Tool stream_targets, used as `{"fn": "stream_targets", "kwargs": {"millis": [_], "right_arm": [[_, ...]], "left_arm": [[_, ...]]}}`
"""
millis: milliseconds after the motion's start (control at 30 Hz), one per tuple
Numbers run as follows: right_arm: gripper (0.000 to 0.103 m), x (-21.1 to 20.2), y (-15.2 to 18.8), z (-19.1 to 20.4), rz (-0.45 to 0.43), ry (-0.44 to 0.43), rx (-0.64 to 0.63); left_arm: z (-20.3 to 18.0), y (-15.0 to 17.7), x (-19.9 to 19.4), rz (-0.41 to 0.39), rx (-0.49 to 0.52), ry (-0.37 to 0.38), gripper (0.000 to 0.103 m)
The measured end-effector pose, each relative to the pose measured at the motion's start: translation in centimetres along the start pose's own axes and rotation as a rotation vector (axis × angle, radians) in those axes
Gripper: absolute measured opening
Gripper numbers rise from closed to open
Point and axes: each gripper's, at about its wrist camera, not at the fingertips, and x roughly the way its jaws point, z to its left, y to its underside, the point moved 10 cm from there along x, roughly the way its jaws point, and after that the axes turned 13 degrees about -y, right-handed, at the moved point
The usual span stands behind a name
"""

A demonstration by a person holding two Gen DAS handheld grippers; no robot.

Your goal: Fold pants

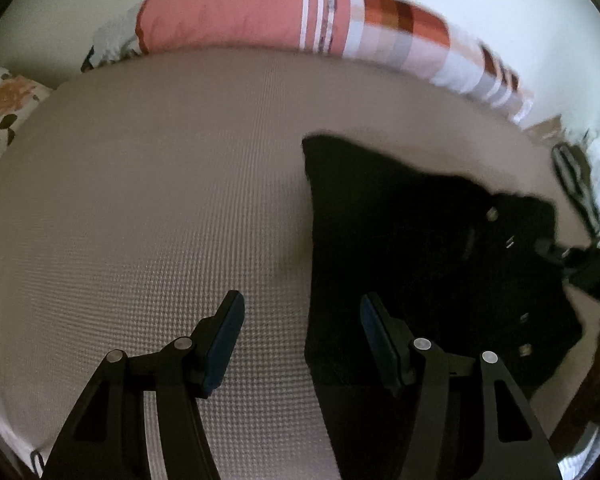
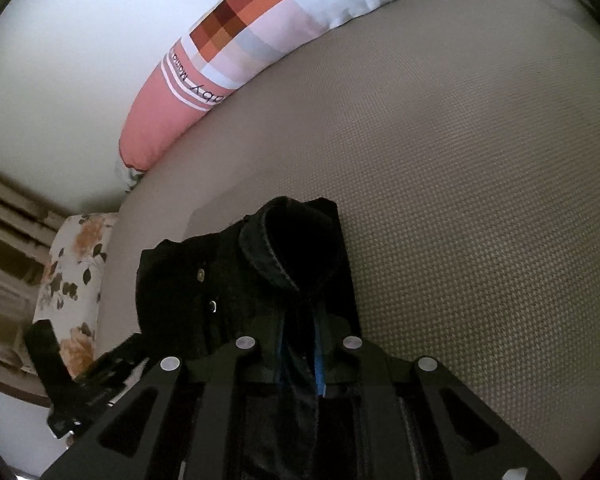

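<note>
Black pants [image 1: 412,240] lie on the beige textured bed surface [image 1: 160,200], at the right of the left wrist view, with metal buttons showing at their right side. My left gripper [image 1: 302,320] is open and empty, its right finger over the pants' left edge. In the right wrist view my right gripper [image 2: 300,356] is shut on a bunched fold of the pants [image 2: 292,248] and holds it raised above the bed [image 2: 480,200]. The right gripper also shows at the right edge of the left wrist view [image 1: 580,260].
A long pink and checked pillow [image 1: 300,16] lies along the white wall at the bed's far side; it also shows in the right wrist view [image 2: 236,44]. A floral cushion [image 2: 72,280] sits at the bed's left end. The left gripper's body [image 2: 72,372] shows beside it.
</note>
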Motion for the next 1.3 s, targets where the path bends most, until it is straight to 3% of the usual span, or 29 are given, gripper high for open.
{"fn": "stream_targets", "kwargs": {"millis": [167,233,367,533,1000,1300], "right_arm": [[0.010,-0.6,-0.8,1.0,-0.015,-0.008,-0.020],[0.010,0.0,-0.6,0.2,-0.002,0.025,-0.038],[0.024,0.1,0.1,-0.2,0.001,0.055,-0.052],[0.026,-0.7,1.1,0.3,0.014,0.083,-0.065],[0.031,-4.1,5.7,1.3,0.003,0.121,-0.084],[0.031,-5.3,7.1,2.1,0.024,0.095,-0.085]], "left_arm": [[0.3,0.1,0.2,0.008,0.034,-0.009,0.064],[0.3,0.3,0.1,-0.004,0.044,-0.017,0.064],[0.1,0.5,-0.2,-0.032,0.063,-0.057,0.064],[0.0,1.0,-0.9,-0.031,0.069,-0.083,0.064],[0.6,3.2,-4.1,-0.037,-0.015,-0.050,0.064],[1.2,4.8,-4.7,0.011,-0.104,0.039,0.064]]}}
